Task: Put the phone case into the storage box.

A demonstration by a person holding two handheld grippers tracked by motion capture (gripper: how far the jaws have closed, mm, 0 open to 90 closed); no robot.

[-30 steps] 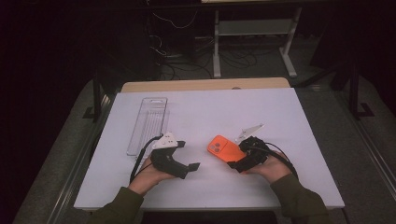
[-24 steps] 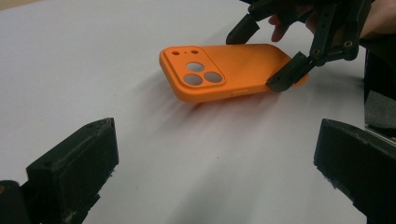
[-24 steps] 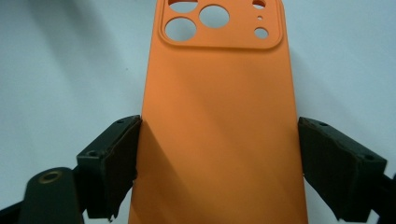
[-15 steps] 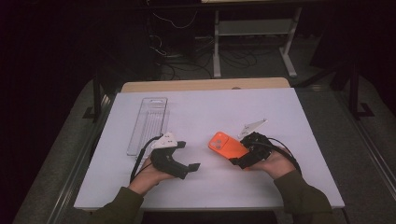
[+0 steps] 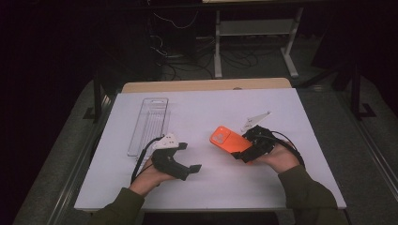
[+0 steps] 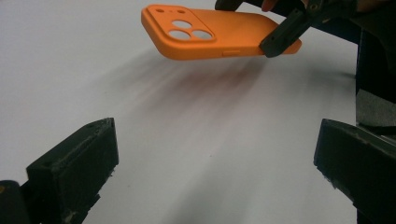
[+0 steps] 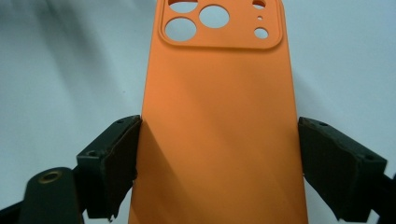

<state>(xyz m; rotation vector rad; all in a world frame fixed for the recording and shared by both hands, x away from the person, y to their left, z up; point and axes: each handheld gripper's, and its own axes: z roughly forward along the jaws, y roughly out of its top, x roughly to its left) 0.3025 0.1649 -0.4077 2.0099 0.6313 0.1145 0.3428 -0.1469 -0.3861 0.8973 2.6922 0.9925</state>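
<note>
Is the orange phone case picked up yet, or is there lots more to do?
Picked up, yes: the right gripper clamps the orange phone case by its long edges, and a shadow lies under it on the white table. The left gripper waits open, holding nothing. The clear tray sits untouched; what follows isn't clear.

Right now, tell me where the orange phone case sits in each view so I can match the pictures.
High view: orange phone case right of centre, held by the right gripper.
Left gripper view: top centre, off the sheet, camera cutouts to the left.
Right gripper view: centre, between both pads.
Shared landmark: the white sheet.
</note>
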